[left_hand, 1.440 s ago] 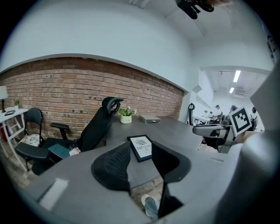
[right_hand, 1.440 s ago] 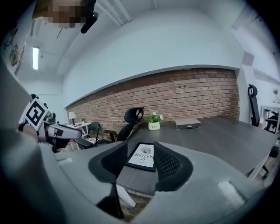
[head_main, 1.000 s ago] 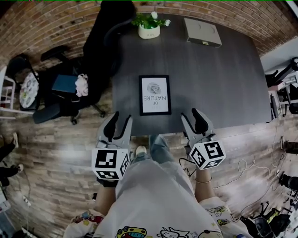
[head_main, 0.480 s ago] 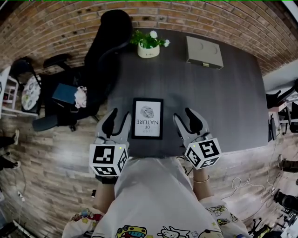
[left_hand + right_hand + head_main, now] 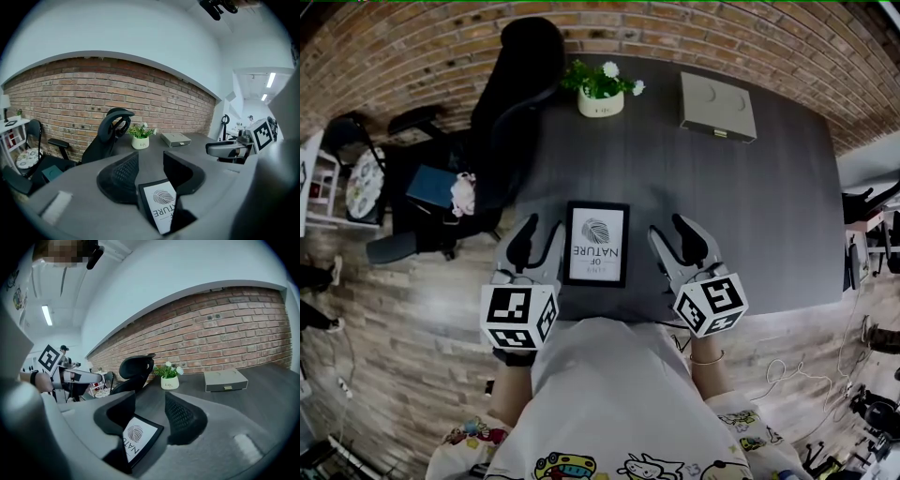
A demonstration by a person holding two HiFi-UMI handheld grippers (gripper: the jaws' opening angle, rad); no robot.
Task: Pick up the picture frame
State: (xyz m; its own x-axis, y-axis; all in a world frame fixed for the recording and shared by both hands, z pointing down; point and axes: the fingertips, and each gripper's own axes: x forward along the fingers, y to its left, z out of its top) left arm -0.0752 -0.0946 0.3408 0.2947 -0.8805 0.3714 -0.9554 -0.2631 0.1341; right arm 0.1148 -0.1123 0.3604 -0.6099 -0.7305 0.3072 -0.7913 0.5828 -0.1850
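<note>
The left tool (image 5: pixel 536 246) and the right tool (image 5: pixel 675 246) gape empty, flanking the picture frame (image 5: pixel 596 244) on the dark worktop (image 5: pixel 750 206). A brick wall (image 5: pixel 412 66) stands beyond them.

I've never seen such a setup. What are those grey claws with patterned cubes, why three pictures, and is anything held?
No robot: a person holds a left hand-held gripper and a right hand-held gripper; the cubes belong to them. One camera sits on the person's head, looking down; the other two ride on the grippers, looking along their jaws. On the table are a picture frame, a potted plant and a grey box. Both grippers flank the frame with jaws apart; nothing is held.
</note>
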